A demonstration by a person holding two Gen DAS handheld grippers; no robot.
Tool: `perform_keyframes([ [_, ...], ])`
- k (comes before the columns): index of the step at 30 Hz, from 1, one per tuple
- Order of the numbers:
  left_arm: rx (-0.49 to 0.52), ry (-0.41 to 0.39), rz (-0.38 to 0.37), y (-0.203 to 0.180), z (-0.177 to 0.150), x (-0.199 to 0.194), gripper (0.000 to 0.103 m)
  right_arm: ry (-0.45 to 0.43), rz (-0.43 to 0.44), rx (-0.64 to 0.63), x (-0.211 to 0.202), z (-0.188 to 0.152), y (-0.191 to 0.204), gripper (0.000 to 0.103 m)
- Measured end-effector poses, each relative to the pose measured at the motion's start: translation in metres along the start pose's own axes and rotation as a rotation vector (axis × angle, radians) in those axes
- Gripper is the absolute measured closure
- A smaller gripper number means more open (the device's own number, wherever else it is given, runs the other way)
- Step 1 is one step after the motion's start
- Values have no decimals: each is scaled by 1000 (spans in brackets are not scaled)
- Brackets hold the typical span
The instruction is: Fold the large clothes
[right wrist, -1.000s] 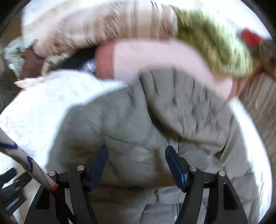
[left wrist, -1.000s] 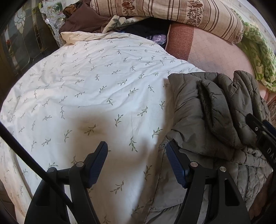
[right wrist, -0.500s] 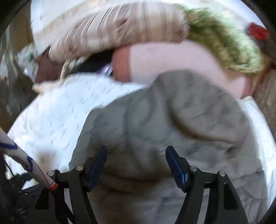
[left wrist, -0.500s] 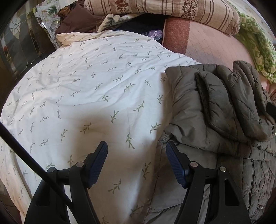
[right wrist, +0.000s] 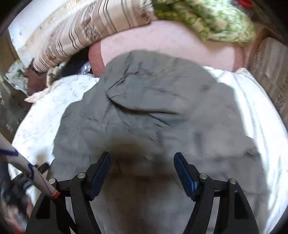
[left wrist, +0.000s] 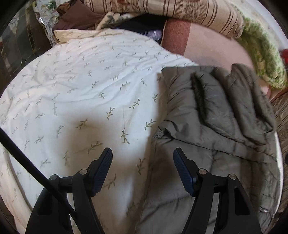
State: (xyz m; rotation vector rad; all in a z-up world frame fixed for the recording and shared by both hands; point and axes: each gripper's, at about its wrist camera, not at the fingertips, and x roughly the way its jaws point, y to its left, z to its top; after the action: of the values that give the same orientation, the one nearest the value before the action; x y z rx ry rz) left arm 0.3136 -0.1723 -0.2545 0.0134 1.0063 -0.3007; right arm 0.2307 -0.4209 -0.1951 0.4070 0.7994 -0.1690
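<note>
A grey-green quilted jacket (left wrist: pixel 212 111) lies on the bed, partly folded, with one layer turned over the top. It fills the middle of the right wrist view (right wrist: pixel 153 111). My left gripper (left wrist: pixel 143 156) is open and empty, above the jacket's left edge where it meets the leaf-print duvet (left wrist: pixel 81 86). My right gripper (right wrist: pixel 142 160) is open and empty, above the middle of the jacket, its shadow on the cloth.
A striped pillow (left wrist: pixel 171 9), a pink bolster (left wrist: pixel 207 45) and a green knitted blanket (left wrist: pixel 261 54) lie at the head of the bed. Dark clothes (left wrist: pixel 77 18) are piled at the far left. The bed's right edge (right wrist: pixel 270 126) meets a brown woven surface.
The right gripper has drawn back and risen over the jacket, with more of the bed in view. It no longer shows in the left wrist view. The left view has shifted slightly right.
</note>
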Motion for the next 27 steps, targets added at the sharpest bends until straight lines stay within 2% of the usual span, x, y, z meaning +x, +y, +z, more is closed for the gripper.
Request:
perform_keyframes([
  [3,-20,-38,-23,7,-9,-26,34,-11,-6,58,-50,-27,-46,26],
  [7,-101,-29,-97,32,-30,-58,34,-15,-12,217,-110,-67,-122,25],
  [9,-154,1,-150,52,-44,-73,34,-35,-56,280,-137,-88,-161,25],
  [11,-176,9,-160,71,-60,-91,34,-61,-124,325,-162,-104,-195,25],
  [12,-171,1,-139,79,-66,-101,34,-74,-181,344,-178,-113,-213,25],
  [15,-154,-90,1,113,-81,-151,34,-114,-411,325,-218,-125,-246,25],
  [17,-178,-167,100,135,-87,-188,34,-147,-561,269,-245,-127,-255,25],
  [19,-226,-251,225,155,-89,-224,34,-185,-673,217,-269,-128,-263,25],
  [21,-267,-321,332,167,-92,-249,31,-240,-879,126,-292,-127,-262,18],
  [23,-289,-358,375,173,-97,-259,27,-285,-1056,29,-300,-129,-258,16],
  [24,-293,-348,366,172,-99,-258,27,-289,-1073,6,-298,-130,-255,15],
  [25,-291,-327,331,169,-101,-251,27,-274,-1014,-9,-290,-133,-251,15],
  [27,-270,-279,236,156,-105,-232,27,-217,-770,20,-271,-135,-246,15],
])
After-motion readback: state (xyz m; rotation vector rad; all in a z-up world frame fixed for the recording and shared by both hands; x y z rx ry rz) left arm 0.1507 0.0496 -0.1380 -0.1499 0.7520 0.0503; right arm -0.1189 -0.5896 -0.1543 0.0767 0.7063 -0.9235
